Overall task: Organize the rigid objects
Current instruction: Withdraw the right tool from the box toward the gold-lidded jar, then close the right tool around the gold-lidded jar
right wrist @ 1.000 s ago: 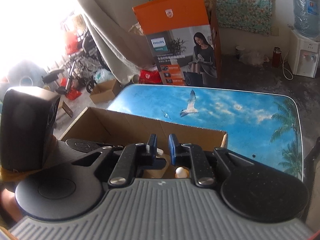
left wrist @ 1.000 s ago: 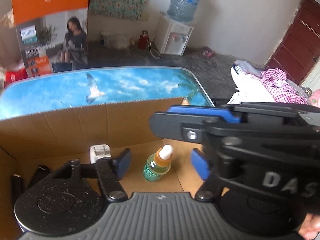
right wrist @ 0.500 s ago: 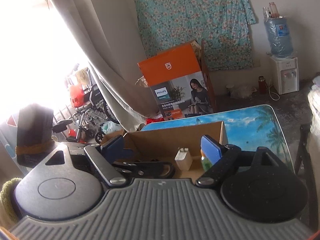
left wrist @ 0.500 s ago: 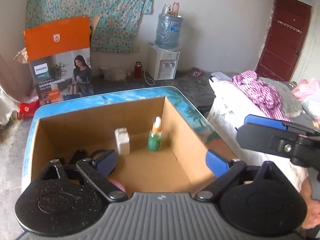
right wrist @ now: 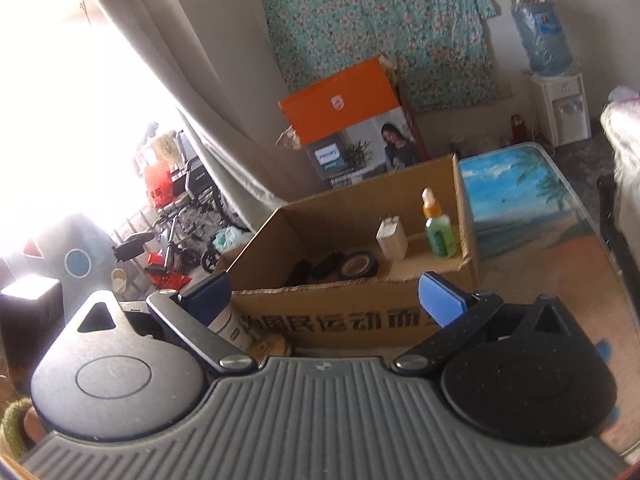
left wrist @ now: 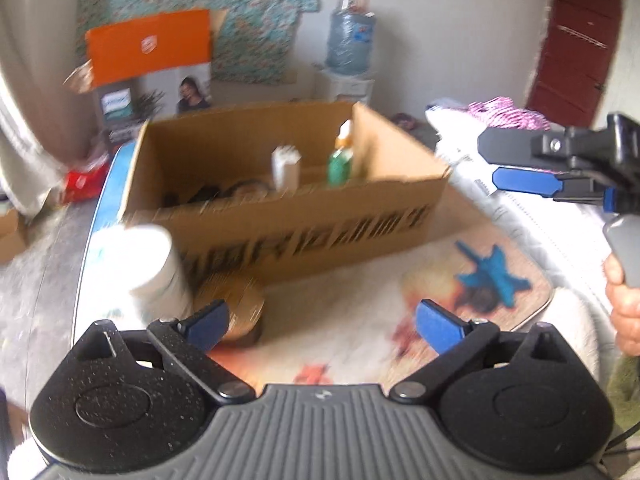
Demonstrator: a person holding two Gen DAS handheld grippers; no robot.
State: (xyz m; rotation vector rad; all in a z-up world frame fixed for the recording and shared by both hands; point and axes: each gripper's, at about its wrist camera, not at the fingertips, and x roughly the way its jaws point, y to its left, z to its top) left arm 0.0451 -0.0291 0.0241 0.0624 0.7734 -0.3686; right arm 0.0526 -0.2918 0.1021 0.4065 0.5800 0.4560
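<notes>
An open cardboard box [left wrist: 304, 236] stands on the picture-printed table [right wrist: 520, 200]. Inside it are a white charger [right wrist: 392, 236], a green dropper bottle [right wrist: 438, 232], a tape roll [right wrist: 358, 264] and dark items [right wrist: 320, 266]. In front of the box stand a white jar [left wrist: 148, 264] and a round gold tin [left wrist: 232, 300]. My left gripper [left wrist: 322, 322] hovers before the box, its jaws opening with nothing between them; the tin sits by its left finger. My right gripper [right wrist: 324, 296] is also back from the box, its empty jaws opening. It shows at the right in the left wrist view [left wrist: 504, 164].
An orange printed carton [right wrist: 352, 120] stands behind the table. A water dispenser [right wrist: 556, 108] is against the far wall and a wheelchair [right wrist: 192, 200] by the curtain. A bed with clothes [left wrist: 500, 112] lies right of the table. A person's hand [left wrist: 624, 312] holds the right gripper.
Both grippers have drawn back out of the box toward its near side and spread their jaws wide. The dropper bottle stays standing inside the box.
</notes>
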